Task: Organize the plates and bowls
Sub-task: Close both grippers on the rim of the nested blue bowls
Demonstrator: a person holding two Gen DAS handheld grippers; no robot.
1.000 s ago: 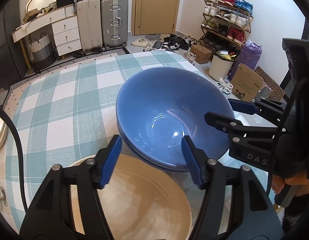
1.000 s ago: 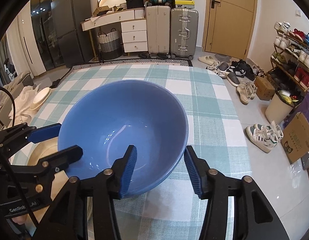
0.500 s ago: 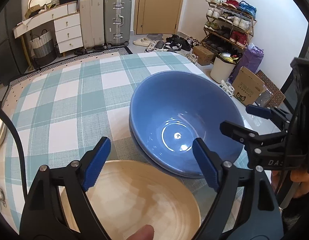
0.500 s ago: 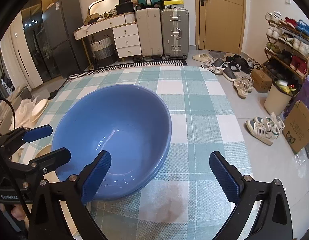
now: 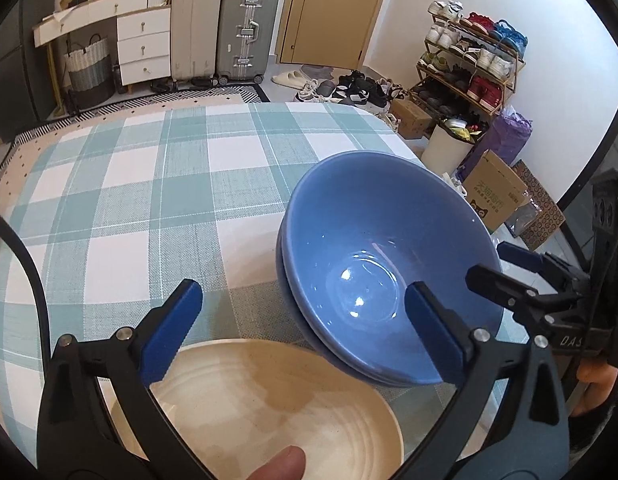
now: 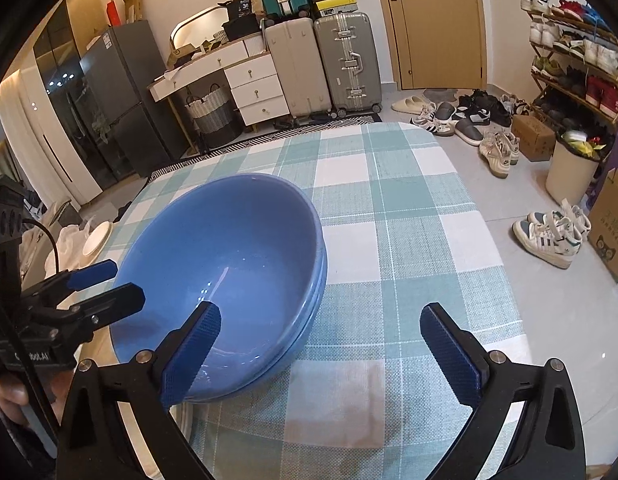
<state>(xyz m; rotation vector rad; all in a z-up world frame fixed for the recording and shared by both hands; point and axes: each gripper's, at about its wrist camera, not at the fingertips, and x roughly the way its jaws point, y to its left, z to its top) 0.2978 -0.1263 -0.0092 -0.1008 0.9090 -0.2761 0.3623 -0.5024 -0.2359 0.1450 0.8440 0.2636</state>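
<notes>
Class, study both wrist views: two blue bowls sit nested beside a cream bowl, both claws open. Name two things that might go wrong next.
1. The blue bowl stack sits close to the table edge; a nudge from the right claw might push it off.
2. The cream bowl lies right by the stack beneath the left claw, so lifting it may knock them together.

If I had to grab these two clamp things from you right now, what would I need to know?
Left gripper: jaws have just been opening, now wide, holding nothing, hovering over the cream bowl.
Right gripper: jaws have just opened wide, empty; one finger sits in front of the blue bowls' near rim.
Things: two blue bowls nested, on the checked tablecloth; the cream bowl sits right beside them at the near edge.
Done: blue bowls stacked and let go.
Left: probably the cream bowl, still on its own. A white dish lies off the table's left side; I cannot tell whether it belongs to the job.
</notes>
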